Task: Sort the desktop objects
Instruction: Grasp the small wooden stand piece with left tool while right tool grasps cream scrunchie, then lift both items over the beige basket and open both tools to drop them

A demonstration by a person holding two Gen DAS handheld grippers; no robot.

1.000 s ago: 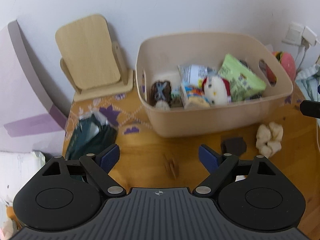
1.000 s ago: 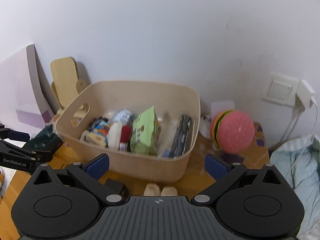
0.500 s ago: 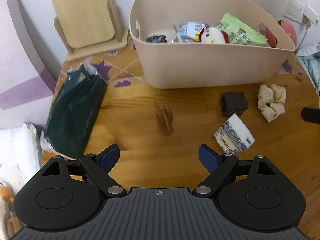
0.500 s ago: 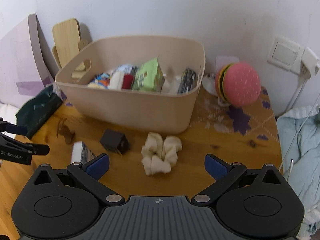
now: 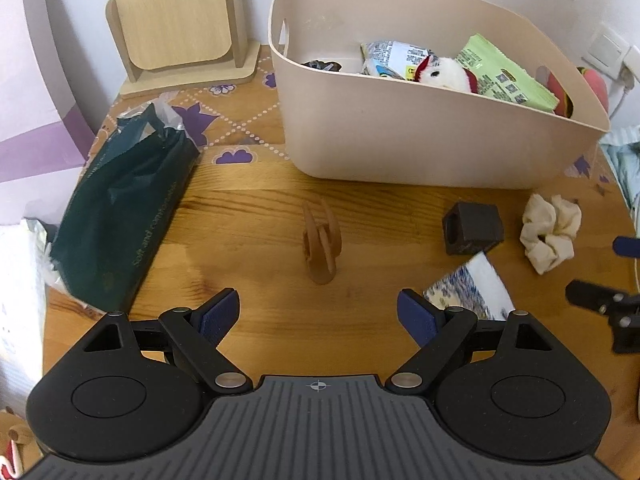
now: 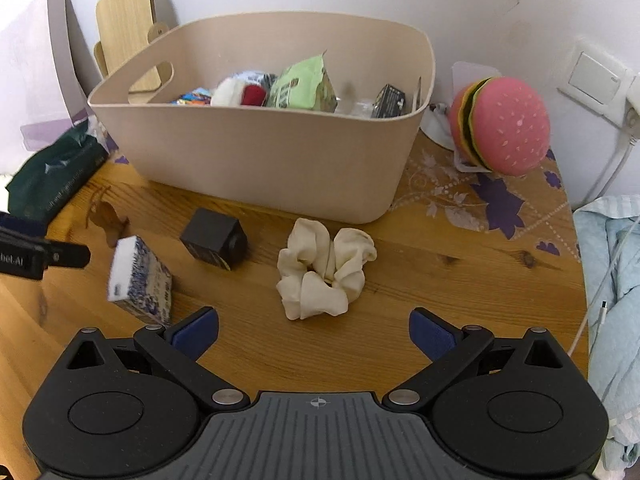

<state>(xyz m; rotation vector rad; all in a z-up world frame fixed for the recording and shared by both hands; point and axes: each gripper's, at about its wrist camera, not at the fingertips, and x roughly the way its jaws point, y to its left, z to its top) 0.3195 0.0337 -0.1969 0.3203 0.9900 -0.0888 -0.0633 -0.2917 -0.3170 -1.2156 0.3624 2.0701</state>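
A beige bin (image 5: 400, 140) (image 6: 280, 160) stands at the back of the wooden table and holds several snacks and a plush toy. In front of it lie a brown hair claw (image 5: 320, 244) (image 6: 105, 216), a dark cube (image 5: 472, 228) (image 6: 214, 238), a white-and-blue tissue packet (image 5: 476, 292) (image 6: 138, 276) and a cream scrunchie (image 5: 550, 232) (image 6: 324, 268). My left gripper (image 5: 319, 316) is open and empty, just short of the hair claw. My right gripper (image 6: 314, 332) is open and empty, just short of the scrunchie.
A dark green packet (image 5: 120, 208) lies at the table's left edge. A wooden stand (image 5: 176, 20) is at the back left. A burger-shaped plush (image 6: 500, 124) sits right of the bin. Light blue cloth (image 6: 612, 280) and a cable hang off the right edge.
Both grippers have come down and nearer the table. The loose objects now lie close before the fingers. Both stay open.
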